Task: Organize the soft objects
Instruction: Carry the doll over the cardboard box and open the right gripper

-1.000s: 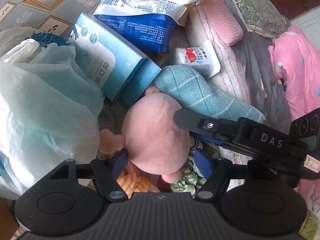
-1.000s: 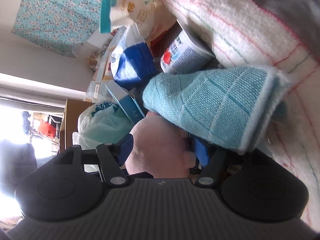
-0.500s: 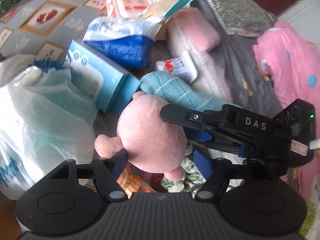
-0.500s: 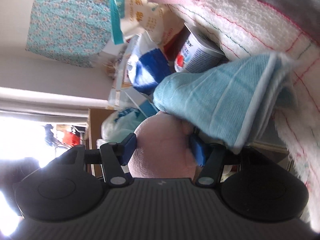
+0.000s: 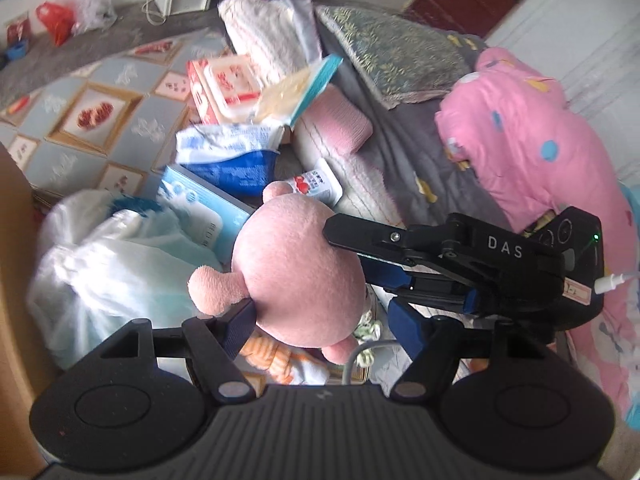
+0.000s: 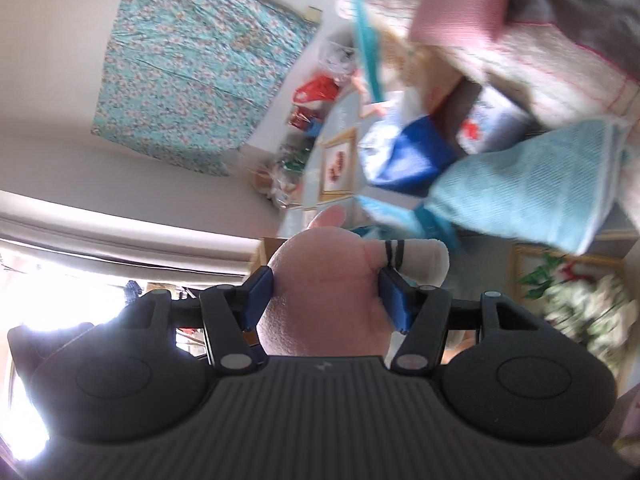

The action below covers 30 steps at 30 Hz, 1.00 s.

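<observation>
A pink plush toy (image 5: 296, 276) with a round head and small ears hangs above the cluttered bed. My left gripper (image 5: 322, 320) is shut on it from below, its left pad against the head. My right gripper (image 5: 352, 256), black and marked DAS, reaches in from the right and is shut on the same toy. In the right wrist view both blue pads of the right gripper (image 6: 326, 300) press the pink plush toy (image 6: 324, 280), and a white striped limb sticks out past the right pad. A folded teal towel (image 6: 528, 188) lies beyond. Orange striped cloth (image 5: 272, 356) shows under the toy.
Below lie a white plastic bag (image 5: 112, 276), a blue box (image 5: 200, 212), a blue-white pouch (image 5: 232, 152), a small wipes pack (image 5: 316, 184) and a pink folded towel (image 5: 336, 120). A pink blanket (image 5: 532, 152) fills the right; a grey patterned pillow (image 5: 396, 56) sits behind.
Both grippers have risen together with the plush toy, so the clutter on the bed looks smaller and farther away. The right jaws have narrowed onto the toy.
</observation>
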Each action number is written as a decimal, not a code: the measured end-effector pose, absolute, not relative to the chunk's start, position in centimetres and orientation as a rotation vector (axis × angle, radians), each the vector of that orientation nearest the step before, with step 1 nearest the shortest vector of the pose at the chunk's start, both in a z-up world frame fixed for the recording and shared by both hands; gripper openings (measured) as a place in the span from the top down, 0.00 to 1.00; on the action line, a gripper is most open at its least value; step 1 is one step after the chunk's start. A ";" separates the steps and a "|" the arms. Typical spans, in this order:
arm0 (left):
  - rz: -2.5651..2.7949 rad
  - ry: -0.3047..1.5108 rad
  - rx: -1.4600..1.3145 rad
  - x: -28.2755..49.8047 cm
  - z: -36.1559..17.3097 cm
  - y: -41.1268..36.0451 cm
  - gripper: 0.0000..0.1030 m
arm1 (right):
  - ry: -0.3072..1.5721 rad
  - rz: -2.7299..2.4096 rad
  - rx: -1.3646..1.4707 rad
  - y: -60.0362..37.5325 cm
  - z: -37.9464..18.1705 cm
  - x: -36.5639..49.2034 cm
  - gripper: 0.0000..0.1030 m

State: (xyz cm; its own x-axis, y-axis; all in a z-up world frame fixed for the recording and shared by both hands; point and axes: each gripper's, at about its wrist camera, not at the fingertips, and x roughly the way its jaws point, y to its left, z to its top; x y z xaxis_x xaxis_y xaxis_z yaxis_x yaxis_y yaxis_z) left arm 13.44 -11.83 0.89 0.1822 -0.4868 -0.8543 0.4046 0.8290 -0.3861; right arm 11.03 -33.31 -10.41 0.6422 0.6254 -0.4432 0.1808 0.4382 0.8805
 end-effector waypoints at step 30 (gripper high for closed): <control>-0.112 1.162 -0.340 17.3 -0.7 24.2 0.29 | 1.157 0.676 0.837 6.9 -9.2 24.9 0.43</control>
